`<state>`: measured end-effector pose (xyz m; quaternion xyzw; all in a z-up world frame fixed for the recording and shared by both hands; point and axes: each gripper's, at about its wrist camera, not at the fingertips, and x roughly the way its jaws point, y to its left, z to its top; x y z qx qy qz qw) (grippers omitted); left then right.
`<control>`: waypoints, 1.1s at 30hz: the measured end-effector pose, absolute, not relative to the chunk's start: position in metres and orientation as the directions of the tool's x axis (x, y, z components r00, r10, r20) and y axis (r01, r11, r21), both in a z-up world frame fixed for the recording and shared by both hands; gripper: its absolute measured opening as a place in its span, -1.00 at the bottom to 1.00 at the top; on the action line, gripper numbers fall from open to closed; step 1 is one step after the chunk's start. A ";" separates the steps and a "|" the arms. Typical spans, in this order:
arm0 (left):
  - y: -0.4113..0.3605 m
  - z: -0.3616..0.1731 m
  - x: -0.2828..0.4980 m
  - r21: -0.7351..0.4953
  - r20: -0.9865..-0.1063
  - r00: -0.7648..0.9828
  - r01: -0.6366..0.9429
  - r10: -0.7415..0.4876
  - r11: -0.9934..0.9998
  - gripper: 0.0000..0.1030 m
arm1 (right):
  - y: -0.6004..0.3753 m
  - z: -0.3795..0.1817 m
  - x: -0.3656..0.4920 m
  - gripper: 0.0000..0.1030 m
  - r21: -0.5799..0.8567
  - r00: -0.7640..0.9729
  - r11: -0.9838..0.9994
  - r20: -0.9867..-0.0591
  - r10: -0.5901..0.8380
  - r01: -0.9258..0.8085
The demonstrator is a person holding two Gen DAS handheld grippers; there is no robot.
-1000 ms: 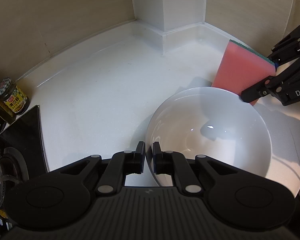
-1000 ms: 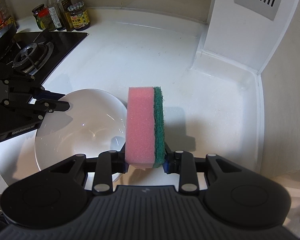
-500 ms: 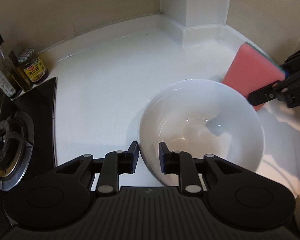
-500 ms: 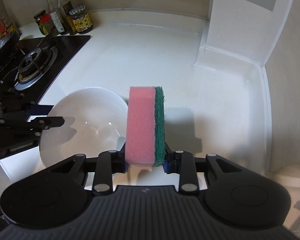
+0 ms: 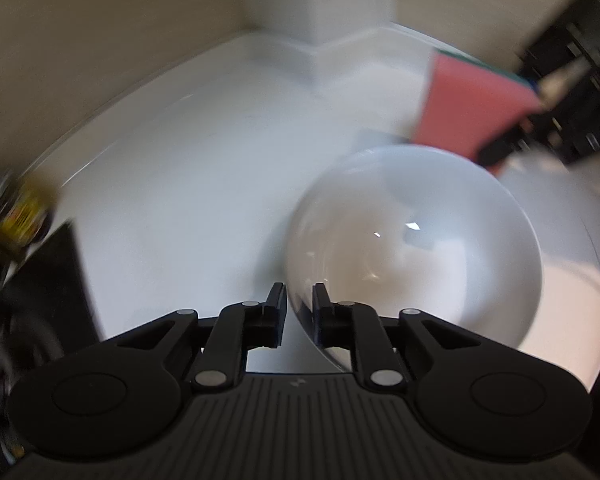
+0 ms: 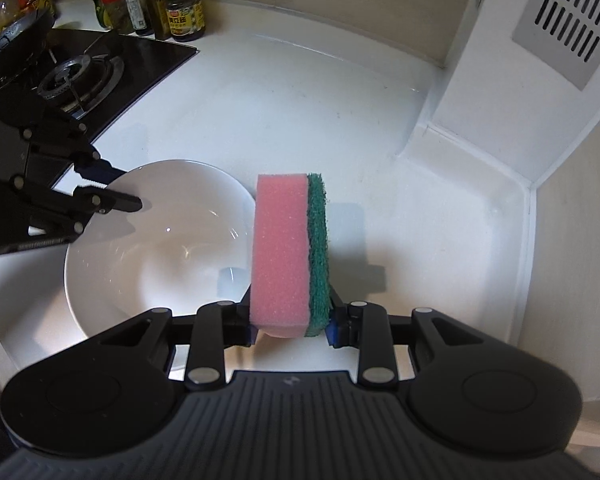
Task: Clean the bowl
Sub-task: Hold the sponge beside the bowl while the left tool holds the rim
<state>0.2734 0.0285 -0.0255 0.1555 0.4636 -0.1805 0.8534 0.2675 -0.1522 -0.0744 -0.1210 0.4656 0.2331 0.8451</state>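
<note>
A white bowl (image 5: 416, 240) (image 6: 156, 240) stands on the white counter. My left gripper (image 5: 300, 300) straddles its near rim, one finger outside and one inside, closed on the rim; it also shows in the right wrist view (image 6: 112, 196). My right gripper (image 6: 292, 320) is shut on a pink sponge with a green scouring side (image 6: 288, 248) and holds it upright just right of the bowl, above the counter. The sponge (image 5: 472, 108) also shows beyond the bowl's far rim in the blurred left wrist view.
A black gas hob (image 6: 80, 76) with a burner lies at the left. Jars and bottles (image 6: 180, 12) stand behind it by the wall. A white boxed column with a vent (image 6: 556, 24) fills the back right corner.
The left gripper's jaws closed in on the bowl's rim after opening half a second ago. The left view swung and blurred. The right gripper with the sponge moved closer to the bowl.
</note>
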 end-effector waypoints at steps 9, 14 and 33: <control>0.023 -0.025 0.238 0.050 -0.854 0.513 0.237 -0.082 0.970 -0.62 | -0.163 -0.075 0.256 -0.48 0.072 0.467 0.882 -0.827 0.314 -0.466; 0.016 -0.028 0.252 0.192 -0.871 0.487 0.458 -0.064 0.868 -0.59 | -0.160 -0.075 0.257 -0.47 0.054 0.445 0.866 -0.841 0.307 -0.497; 0.025 -0.021 0.223 0.064 -0.852 0.520 0.217 -0.059 0.974 -0.44 | -0.149 -0.075 0.272 -0.48 0.040 0.454 0.856 -0.835 0.312 -0.515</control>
